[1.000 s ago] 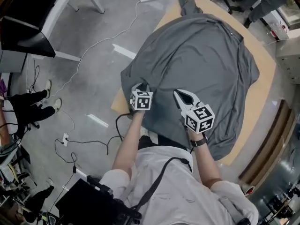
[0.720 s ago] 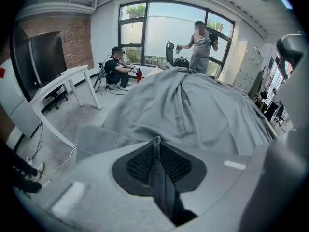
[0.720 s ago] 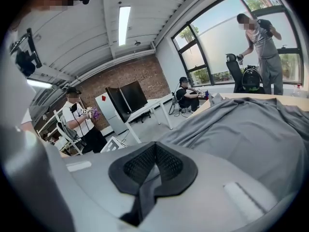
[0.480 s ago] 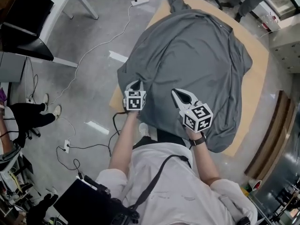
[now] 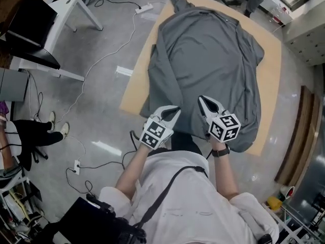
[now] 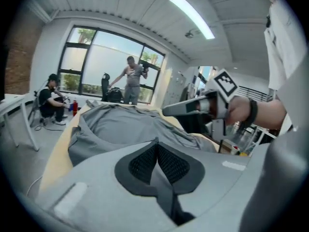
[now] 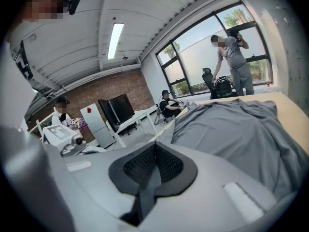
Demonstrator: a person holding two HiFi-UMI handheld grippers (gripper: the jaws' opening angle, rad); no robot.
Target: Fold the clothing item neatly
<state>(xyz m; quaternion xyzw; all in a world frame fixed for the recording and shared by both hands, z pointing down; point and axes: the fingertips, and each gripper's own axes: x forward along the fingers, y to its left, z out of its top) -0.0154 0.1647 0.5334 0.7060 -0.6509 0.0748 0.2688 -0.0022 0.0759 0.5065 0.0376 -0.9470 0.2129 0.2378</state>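
While shirt [image 5: 213, 50] drapes table [image 5: 272, 70] | left hand-held gripper [image 5: 175, 111], right hand-held gripper [image 5: 203, 100]: each pinching shirt

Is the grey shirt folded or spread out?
Partly folded: one long side of the shirt is turned in over its body; the rest lies spread on the table.

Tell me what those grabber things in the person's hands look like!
The left gripper and right gripper are pale grey shells tapering to pointed jaws with black mesh pads. Each carries a cube of black-and-white square markers. The person wears a white short-sleeved top and a black wristband.
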